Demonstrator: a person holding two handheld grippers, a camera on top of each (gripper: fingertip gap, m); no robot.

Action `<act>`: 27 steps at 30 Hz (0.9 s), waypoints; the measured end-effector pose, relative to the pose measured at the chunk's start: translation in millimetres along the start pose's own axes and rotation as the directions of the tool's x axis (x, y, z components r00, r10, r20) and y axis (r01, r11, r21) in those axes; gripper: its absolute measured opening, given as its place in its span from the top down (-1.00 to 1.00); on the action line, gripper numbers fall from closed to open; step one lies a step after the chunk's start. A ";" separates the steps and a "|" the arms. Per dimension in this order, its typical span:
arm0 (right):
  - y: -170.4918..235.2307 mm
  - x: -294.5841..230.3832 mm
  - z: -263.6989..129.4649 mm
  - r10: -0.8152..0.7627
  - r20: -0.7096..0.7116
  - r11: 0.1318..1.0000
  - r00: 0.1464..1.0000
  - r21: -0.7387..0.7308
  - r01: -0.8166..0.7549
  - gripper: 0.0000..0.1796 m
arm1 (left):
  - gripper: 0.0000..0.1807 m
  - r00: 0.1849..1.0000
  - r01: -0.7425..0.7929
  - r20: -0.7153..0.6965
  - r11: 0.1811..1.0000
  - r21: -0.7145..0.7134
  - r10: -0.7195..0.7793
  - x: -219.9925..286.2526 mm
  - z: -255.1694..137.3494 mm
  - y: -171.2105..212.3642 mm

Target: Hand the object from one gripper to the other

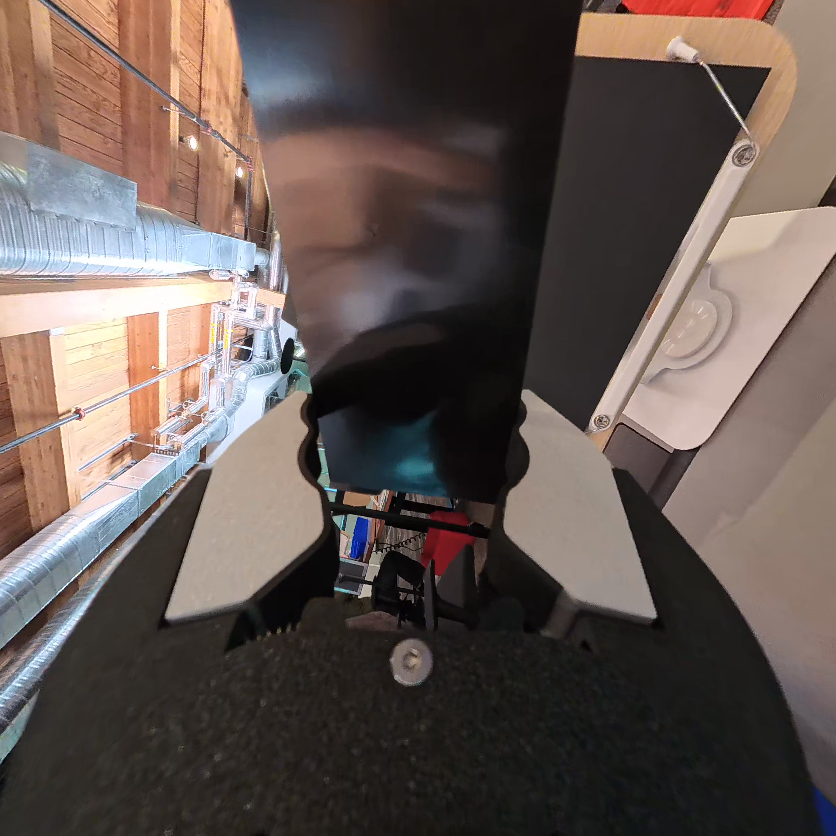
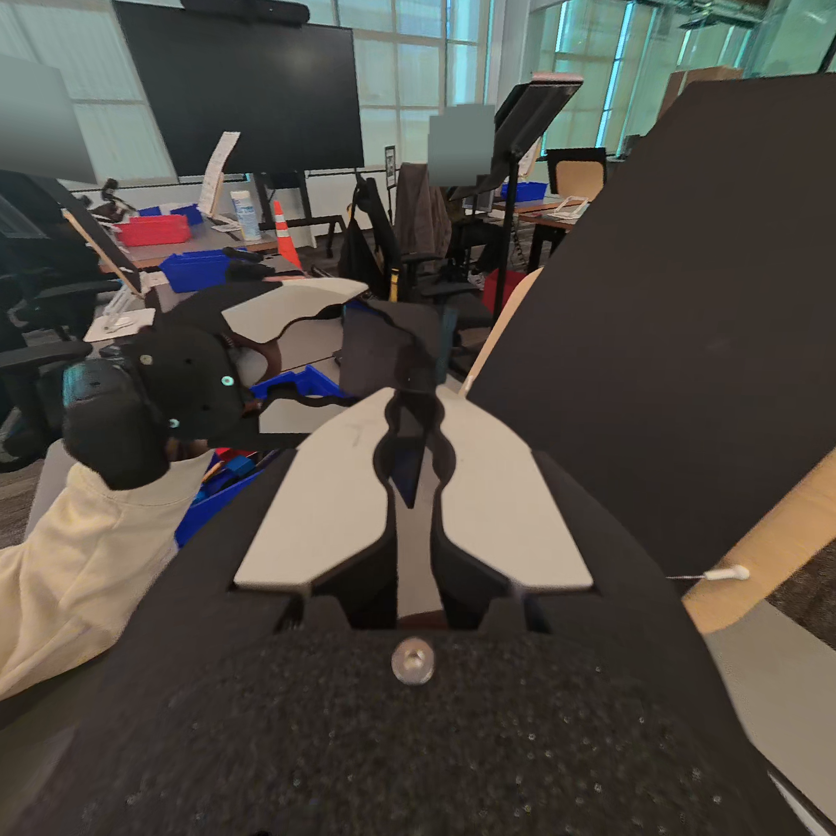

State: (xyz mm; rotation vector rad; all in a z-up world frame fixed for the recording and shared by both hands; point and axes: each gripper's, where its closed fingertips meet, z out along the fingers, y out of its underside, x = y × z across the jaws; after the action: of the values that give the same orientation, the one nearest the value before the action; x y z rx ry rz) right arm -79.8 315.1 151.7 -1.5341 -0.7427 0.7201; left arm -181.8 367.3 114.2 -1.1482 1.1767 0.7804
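- Right tongs (image 2: pixel 414 409): their two grey fingers (image 2: pixel 334 497) are clenched, tips almost meeting, pinching the near lower edge of a thin black sheet (image 2: pixel 389 348) that stands up just past the tips.
- Left tongs (image 2: pixel 344 353), seen from the right wrist view, reach in from the left with one grey finger above and one below; the sheet sits between their tips, and they are spread wider than the right pair.
- A black-gloved hand (image 2: pixel 113 420) with a cream sleeve (image 2: pixel 77 565) holds the left tongs' body.
- From the left wrist view, the left tongs (image 1: pixel 414 443) have the glossy black sheet (image 1: pixel 407 203) running up between the fingers (image 1: pixel 258 511) and out of the top of the picture. It fills the gap between the wavy inner pads; the right pad looks to touch it, while at the left pad a thin slit of background shows lower down. Whether the grip is firm I cannot tell.
- So the sheet hangs in the air between both tongs, clear of the counter.
- To the right, close by, a dark board (image 2: pixel 669 316) with a tan edge leans at a tilt.
- Below and behind the left tongs, blue bins (image 2: pixel 298 382) sit on the counter (image 2: pixel 307 344).
- Farther off: a red bin (image 2: pixel 154 230), an orange cone (image 2: pixel 286 235), office chairs and a large dark screen (image 2: pixel 244 86) before tall windows.
- The left view looks upward at wooden ceiling boards and silver ducts (image 1: pixel 113 244).
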 end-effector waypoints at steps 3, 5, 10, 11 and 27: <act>-1.6 -14.1 -0.1 0.028 0.109 1.000 0.994 -0.005 -0.027 0.96 | 0.12 0.999 0.040 -0.024 0.999 -0.011 -0.040 6.2 4.6 2.1; 0.3 -14.8 0.8 0.014 0.100 1.000 0.995 -0.022 -0.012 0.96 | 0.11 0.997 0.062 -0.046 0.998 -0.028 -0.064 12.4 7.2 3.2; 9.3 -3.9 -1.0 -0.038 0.035 0.997 0.999 -0.070 0.041 0.97 | 0.24 0.963 0.189 -0.197 0.982 0.005 -0.185 27.5 -0.3 -7.7; 12.2 1.0 -3.2 -0.061 0.011 0.994 0.998 -0.085 0.062 0.97 | 0.23 0.940 0.247 -0.250 0.969 0.028 -0.232 30.0 -4.9 -11.9; 71.5 -63.4 -12.9 -0.520 0.278 0.754 0.808 -0.294 0.587 0.98 | 0.37 0.482 0.523 -0.846 0.850 0.068 -0.228 89.3 -82.1 -39.1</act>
State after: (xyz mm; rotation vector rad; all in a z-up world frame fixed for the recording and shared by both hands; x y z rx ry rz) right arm -104.0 251.8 83.2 -1.4661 -1.4681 0.2679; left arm -147.2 269.7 39.9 -1.4678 1.6309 -0.3978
